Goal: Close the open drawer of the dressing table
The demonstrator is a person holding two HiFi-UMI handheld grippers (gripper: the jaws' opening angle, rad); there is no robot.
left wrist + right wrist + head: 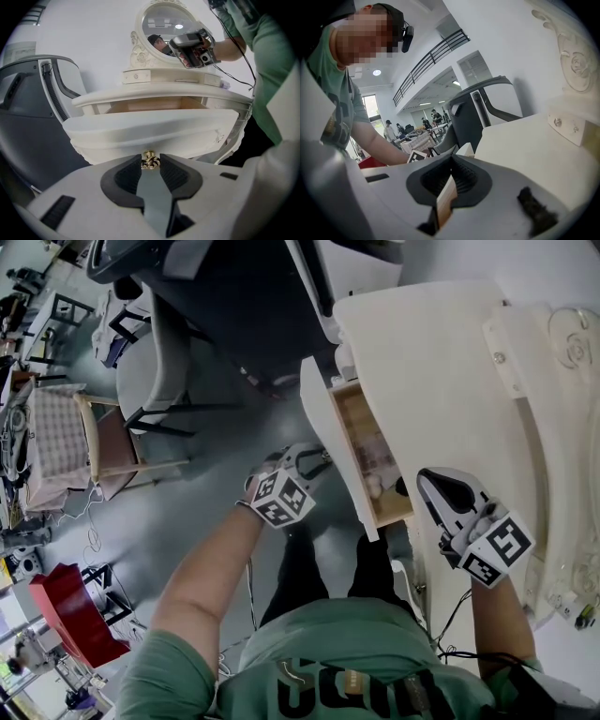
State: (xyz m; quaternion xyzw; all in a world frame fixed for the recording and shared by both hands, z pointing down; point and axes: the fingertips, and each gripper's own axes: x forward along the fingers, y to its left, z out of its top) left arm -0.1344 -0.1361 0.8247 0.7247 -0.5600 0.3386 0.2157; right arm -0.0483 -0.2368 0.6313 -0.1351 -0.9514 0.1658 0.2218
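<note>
Left gripper (150,165): jaws narrowed onto the small brass knob (149,158), one pad touching each side of it. I'm pointing it slanting down at the drawer front (150,129).

The drawer (370,460) is pulled well out from under the dressing table top (441,381). The wooden inside is open to view and holds some small things I can't make out.

Right gripper (450,180): jaws together with nothing between them. It is held above the table top to the right of the drawer, with its tips over the pale surface.

An oval mirror (164,21) in a carved cream frame stands at the back of the table. A large dark grey seat (28,122) stands just beside the table on its left. On the grey floor further left is a wooden chair (112,442), well apart from the table.
</note>
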